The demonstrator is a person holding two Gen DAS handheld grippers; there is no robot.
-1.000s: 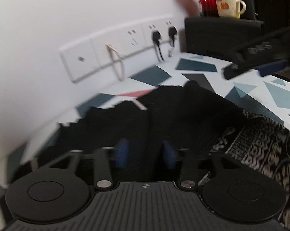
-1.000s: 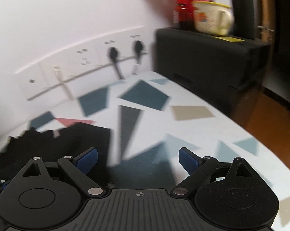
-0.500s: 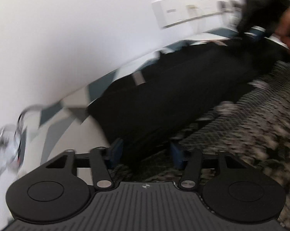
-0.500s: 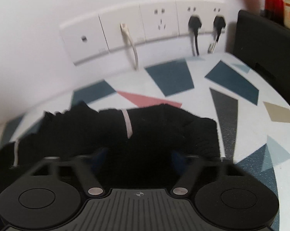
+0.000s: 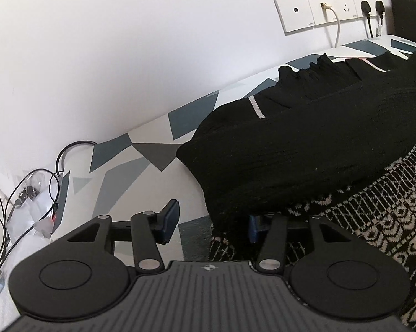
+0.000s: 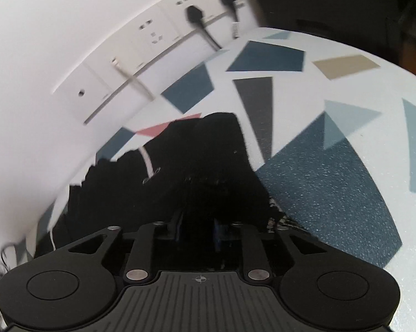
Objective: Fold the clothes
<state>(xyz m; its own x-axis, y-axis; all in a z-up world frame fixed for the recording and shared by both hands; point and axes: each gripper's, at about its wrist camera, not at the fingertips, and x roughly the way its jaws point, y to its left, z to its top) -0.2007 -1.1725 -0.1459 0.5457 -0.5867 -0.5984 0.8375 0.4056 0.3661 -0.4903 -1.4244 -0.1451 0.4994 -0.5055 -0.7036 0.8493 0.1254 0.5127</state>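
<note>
Sweater (image 5: 304,144), black knit, lay bunched on the desk (image 5: 141,163) near the wall. The left gripper (image 5: 210,221) stood released, its right finger under the near-left hem, likely ready to pinch that corner. The right gripper (image 6: 198,228) had its fingers close together, clenched on the sweater's near-right edge, apparently so both corners could be lifted together. A patterned cloth (image 5: 374,207) lay beneath.

Garment (image 5: 304,138) lies on the bench (image 5: 130,171) against the wall (image 5: 125,55), socket panel (image 5: 327,8) behind it, cables (image 5: 22,185) off the bench's left end, left claw (image 5: 212,221) at its near-left corner.
</note>
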